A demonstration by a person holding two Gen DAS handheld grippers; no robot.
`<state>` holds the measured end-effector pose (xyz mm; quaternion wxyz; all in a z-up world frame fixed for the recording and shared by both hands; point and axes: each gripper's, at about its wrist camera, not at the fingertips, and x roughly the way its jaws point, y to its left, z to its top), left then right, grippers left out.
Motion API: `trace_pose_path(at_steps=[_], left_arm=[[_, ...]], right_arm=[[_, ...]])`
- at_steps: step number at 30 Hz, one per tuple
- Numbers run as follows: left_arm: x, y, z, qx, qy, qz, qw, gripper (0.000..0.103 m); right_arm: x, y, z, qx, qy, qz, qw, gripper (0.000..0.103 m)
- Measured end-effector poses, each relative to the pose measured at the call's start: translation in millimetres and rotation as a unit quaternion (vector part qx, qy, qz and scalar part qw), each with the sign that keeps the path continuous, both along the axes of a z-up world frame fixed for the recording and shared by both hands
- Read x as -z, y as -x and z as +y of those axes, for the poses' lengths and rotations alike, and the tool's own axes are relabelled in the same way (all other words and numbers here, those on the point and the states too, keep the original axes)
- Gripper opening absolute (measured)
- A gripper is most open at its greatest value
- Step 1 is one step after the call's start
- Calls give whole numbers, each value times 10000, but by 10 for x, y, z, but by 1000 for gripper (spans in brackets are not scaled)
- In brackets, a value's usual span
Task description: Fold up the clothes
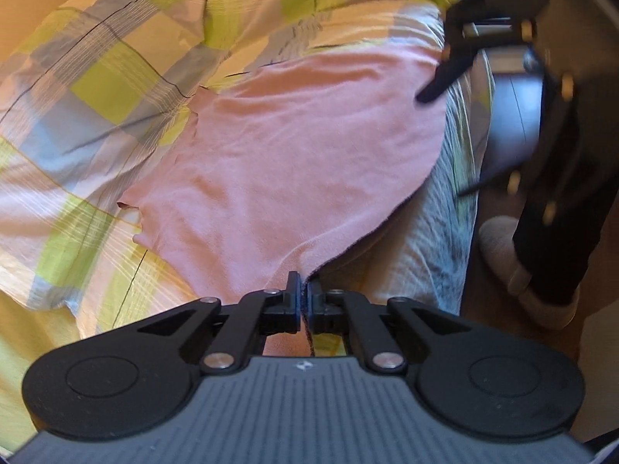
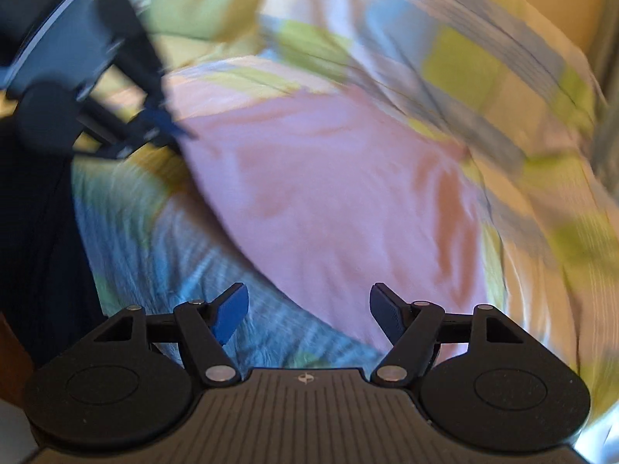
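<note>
A pink garment (image 1: 294,154) lies spread on the checked bedcover, its near hem pulled up to a point. My left gripper (image 1: 303,294) is shut on that hem, with the cloth pinched between the pads. In the right wrist view the same garment (image 2: 329,193) fills the middle, blurred, and the left gripper (image 2: 170,127) shows at the upper left, shut on its corner. My right gripper (image 2: 309,309) stands open above the garment's near edge with nothing pressed between its blue pads. From the left wrist view the right gripper (image 1: 448,143) hovers at the garment's far right edge.
The bedcover (image 1: 96,89) is checked green, blue and white and rumpled around the garment. The bed's edge runs down the right of the left wrist view. Beyond it a dark-trousered leg (image 1: 553,212) and a pale slipper (image 1: 522,270) stand on the brown floor.
</note>
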<state>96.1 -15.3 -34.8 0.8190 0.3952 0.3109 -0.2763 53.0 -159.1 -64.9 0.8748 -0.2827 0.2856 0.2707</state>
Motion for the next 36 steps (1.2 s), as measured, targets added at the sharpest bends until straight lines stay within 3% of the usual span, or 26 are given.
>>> trace_pose_path(at_steps=[5,7,10,14,20,22,23,24,26,28,36], left_arm=[[-148,-53,30,-90,253,209,9994,1],[-178,-66,50,-131,304,249,9991,1],[-204,-85,87,-165,333,264,9990,1],[-215,-118,121,-128,330,254,9991,1],[-154,-160,122,-72,159,181,9997,1],[-124,-165,114,-49,54,146,9999,1],[-108,-162,110,-34,-11,118,9999,1],[-93,-155,108,-14,-88,76,9999,1],[-91,-129,117,-4,-160,46,9999,1],[-146,-63,150,28,-141,85,9999,0],[-413,645,274,417,-174,361,9983,0]], right_arm=[[175,-67,426,-518,312,-617,9963,68],[250,-120,534,-689,492,-737,9937,52],[343,-178,545,-816,837,-1001,9881,42],[417,-232,269,-722,1740,-1510,9704,42],[526,-491,-411,-144,2646,-1556,9516,33],[597,-548,-547,-154,2850,-1553,9457,28],[634,-575,-609,-170,2944,-1549,9429,20],[670,-602,-672,-186,3037,-1546,9400,5],[712,-605,-725,-285,3181,-1541,9350,1],[653,-579,-752,-286,3113,-1493,9381,0],[70,-48,-805,-337,2820,-1407,9484,0]])
